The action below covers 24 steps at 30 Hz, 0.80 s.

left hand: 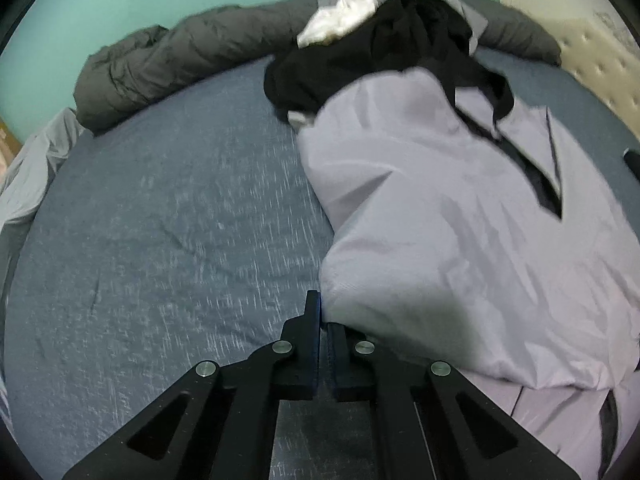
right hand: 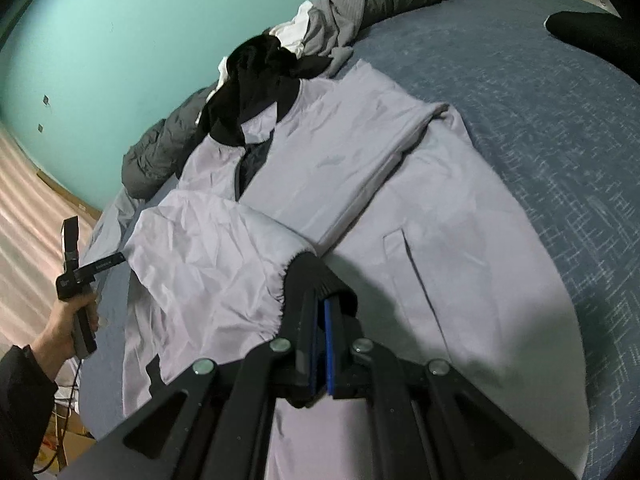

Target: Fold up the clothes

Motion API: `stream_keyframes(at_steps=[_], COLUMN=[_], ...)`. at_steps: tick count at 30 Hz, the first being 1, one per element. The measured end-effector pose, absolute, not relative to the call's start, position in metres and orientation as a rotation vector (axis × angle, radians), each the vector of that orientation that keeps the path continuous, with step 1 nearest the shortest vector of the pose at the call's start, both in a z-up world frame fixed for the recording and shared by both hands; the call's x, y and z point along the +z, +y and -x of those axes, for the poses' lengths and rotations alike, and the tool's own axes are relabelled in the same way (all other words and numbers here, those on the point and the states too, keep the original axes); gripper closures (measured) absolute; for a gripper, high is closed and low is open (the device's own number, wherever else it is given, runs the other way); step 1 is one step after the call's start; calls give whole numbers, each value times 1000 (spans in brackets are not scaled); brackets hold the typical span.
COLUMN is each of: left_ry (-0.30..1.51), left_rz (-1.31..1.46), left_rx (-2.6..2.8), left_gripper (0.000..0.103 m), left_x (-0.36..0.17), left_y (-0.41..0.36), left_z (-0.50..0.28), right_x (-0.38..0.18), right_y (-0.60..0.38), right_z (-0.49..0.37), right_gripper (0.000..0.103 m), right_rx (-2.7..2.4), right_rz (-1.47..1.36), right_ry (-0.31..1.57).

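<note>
Jacket (right hand: 420,200) is lying flat on the bed (right hand: 560,100), its hood pointing to eleven o'clock. Right gripper (right hand: 322,320) is pinching the black cuff (right hand: 316,272). Left gripper (left hand: 322,320) is pinching the jacket's edge. It looks soft, light and slippery; cuffs and edges seem best to grab.

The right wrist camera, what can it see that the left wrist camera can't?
Only the right wrist view shows the person's hand holding the left gripper, and the right gripper shut on the jacket's black cuff. Only the left wrist view shows the left gripper's fingers shut up close at the sleeve's edge. Both show the pale jacket, the black garment, the blue bed sheet and the green wall.
</note>
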<state>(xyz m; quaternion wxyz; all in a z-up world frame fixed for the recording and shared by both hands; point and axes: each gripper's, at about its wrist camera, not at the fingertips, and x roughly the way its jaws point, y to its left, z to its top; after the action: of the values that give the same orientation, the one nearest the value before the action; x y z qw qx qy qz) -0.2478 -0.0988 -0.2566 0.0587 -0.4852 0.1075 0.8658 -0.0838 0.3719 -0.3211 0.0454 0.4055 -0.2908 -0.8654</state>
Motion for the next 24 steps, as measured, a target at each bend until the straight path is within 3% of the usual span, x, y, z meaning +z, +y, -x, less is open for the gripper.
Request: stream_keyframes(at_steps=[7, 12, 13, 17, 24], left_ry=[366, 231, 213, 200, 21], left_rz=[1535, 1552, 1537, 1524, 1582], left_rx=[2612, 2660, 2648, 2579, 2520], left_gripper=[97, 96, 94, 60, 60], left_x=[-270, -262, -259, -259, -283], left_y=[-108, -128, -126, -111, -110], left_z=[232, 221, 219, 216, 227], right_x=[-317, -307, -307, -306, -305], right_y=[378, 384, 385, 391, 408], right_z=[83, 79, 78, 76, 68], right_gripper=[100, 100, 100, 100, 100], right_rx=[-2665, -2708, -2711, -2735, -2784], right_rz=[-1219, -1179, -1181, -1167, -1138], right_ry=[-905, -900, -900, -924, -972])
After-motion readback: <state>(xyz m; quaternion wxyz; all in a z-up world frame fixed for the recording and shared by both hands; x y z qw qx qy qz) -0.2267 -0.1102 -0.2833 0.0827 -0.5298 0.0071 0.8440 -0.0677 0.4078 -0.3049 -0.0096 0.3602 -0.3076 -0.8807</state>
